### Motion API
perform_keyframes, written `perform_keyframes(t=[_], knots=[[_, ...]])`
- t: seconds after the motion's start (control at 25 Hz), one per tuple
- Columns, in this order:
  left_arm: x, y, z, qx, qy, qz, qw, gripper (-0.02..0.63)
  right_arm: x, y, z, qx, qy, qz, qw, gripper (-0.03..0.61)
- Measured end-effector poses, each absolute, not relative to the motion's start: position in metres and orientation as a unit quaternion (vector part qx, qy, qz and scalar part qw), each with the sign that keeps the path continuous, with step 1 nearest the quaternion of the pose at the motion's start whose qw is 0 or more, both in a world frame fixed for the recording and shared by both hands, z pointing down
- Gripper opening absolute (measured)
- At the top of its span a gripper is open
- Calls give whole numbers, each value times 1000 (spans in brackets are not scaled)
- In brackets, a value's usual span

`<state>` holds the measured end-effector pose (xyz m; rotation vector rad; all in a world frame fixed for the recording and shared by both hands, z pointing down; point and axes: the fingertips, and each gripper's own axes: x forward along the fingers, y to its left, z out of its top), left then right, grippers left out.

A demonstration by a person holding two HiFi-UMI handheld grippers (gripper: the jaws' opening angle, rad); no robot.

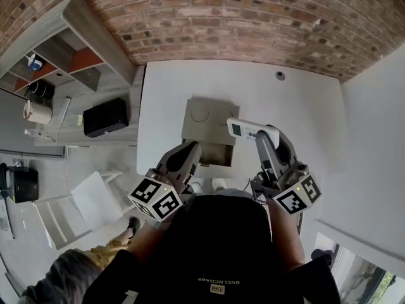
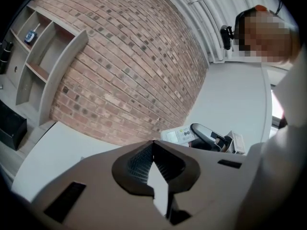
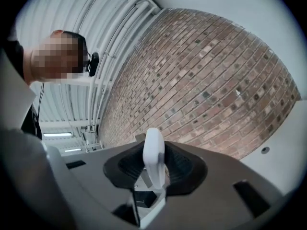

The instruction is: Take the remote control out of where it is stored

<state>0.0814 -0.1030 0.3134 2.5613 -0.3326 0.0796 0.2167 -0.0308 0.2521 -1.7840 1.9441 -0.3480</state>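
The white remote control (image 1: 245, 129), with a small screen, hangs above the white table (image 1: 304, 106), and my right gripper (image 1: 262, 137) is shut on its near end. In the right gripper view the remote (image 3: 154, 152) stands edge-on between the dark pads (image 3: 184, 169). A grey storage box (image 1: 205, 116) sits on the table just left of the remote, its near compartment (image 1: 217, 152) open. My left gripper (image 1: 192, 149) hovers at the box's near left corner, jaws together and empty. From the left gripper view the remote (image 2: 178, 135) and the right gripper (image 2: 207, 136) show to the right.
A brick wall (image 1: 240, 24) runs behind the table. Grey shelving (image 1: 63, 49) and a black box (image 1: 105, 117) stand to the left, with a white chair (image 1: 82, 204) below them. A small round grommet (image 1: 280, 75) sits at the table's far side.
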Motion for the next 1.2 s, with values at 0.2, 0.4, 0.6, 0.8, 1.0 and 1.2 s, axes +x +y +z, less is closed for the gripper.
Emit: perform_keyframes(t=[0.2,0.4,0.6,0.8,1.0,1.2], knots=[[91,-95,304,956,-99,30,275,6,224,-17,238,-634,705,-129,291,112],[93,-88,297,957,-84,30,277,6,224,-6,230,-611,707,-132,331,112],[95,-83,290,956,-70,17,283,6,226,0,231,-596,701,-146,363,112],[94,-76,287,956,-61,10,287,6,226,6,231,-587,699,-152,380,112],[93,-71,287,955,-59,10,290,6,223,8,233,-579,699,-159,388,112],[91,-69,289,956,-62,14,288,6,224,10,235,-585,696,-155,387,112]])
